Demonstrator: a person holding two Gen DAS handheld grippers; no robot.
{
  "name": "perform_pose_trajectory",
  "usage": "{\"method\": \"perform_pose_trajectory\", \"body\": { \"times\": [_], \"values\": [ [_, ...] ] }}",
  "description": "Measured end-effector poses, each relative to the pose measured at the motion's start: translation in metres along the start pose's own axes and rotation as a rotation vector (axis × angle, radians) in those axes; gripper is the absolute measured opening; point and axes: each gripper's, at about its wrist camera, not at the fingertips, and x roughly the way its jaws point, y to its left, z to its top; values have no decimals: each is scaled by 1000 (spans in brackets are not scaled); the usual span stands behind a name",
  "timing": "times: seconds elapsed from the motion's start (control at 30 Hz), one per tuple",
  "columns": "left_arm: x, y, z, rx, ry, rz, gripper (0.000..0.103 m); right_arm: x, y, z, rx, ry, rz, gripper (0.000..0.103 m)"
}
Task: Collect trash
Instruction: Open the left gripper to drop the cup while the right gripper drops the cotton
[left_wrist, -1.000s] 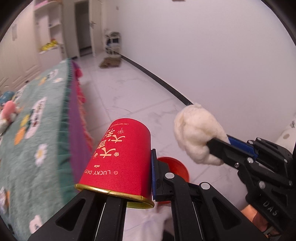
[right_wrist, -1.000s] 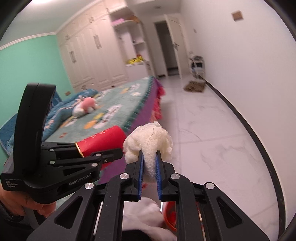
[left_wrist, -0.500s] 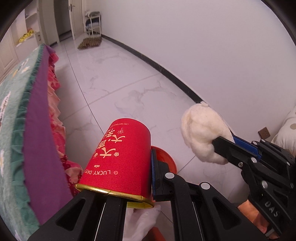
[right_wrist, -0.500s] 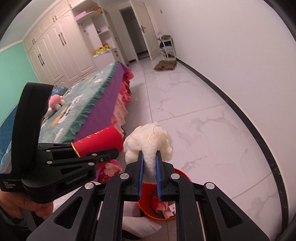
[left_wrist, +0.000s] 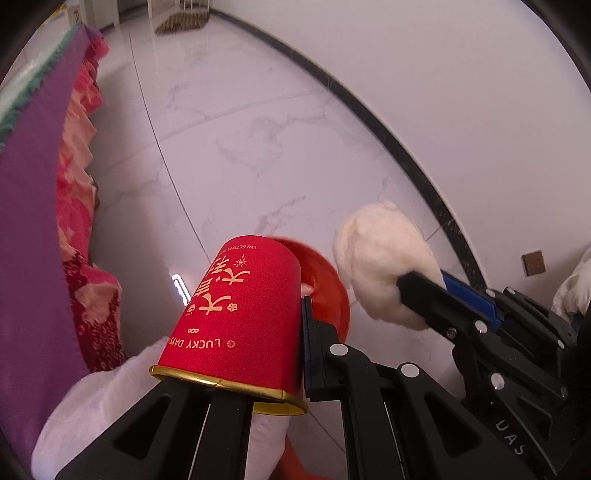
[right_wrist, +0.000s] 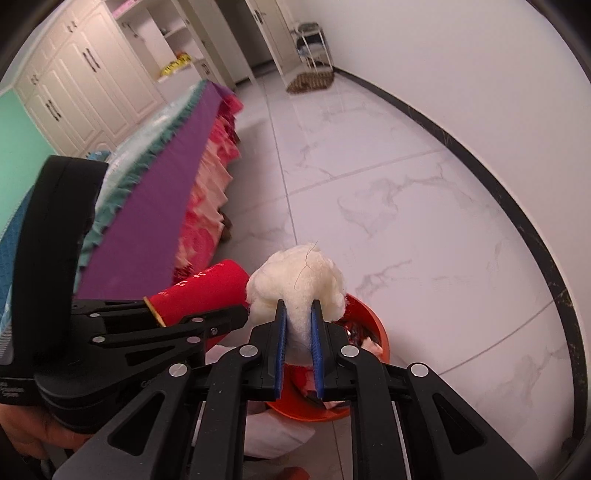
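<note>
Two claws are in view, each carrying one piece of trash. The left claw is clamped on one red paper cup with gold lettering and a gold rim, held tilted. The right claw is clamped on one fluffy cream-white wad of cotton. One round orange-red plastic bin stands on the white marble-tile floor just below both, with scraps inside. One bed with a purple valance runs along the left.
</note>
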Motion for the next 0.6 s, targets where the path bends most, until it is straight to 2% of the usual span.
{"method": "perform_pose_trajectory", "body": {
  "times": [0.17,0.3,0.37,0.43,0.5,0.6],
  "values": [
    [27,7,-2,-18,71,25,8,34,-7,-7,6,60,-19,14],
    [41,13,-3,-25,112,65,45,55,-17,-13,27,102,-43,17],
    [44,17,-2,-48,117,82,57,61,-21,-16,48,116,-42,20],
    [46,19,-2,-63,139,96,62,66,-29,-18,72,132,-42,26],
    [47,19,-2,-68,146,79,66,67,-33,-19,79,137,-43,27],
    [46,16,-2,-52,142,103,73,71,-39,-19,85,150,-50,27]
  ]
}}
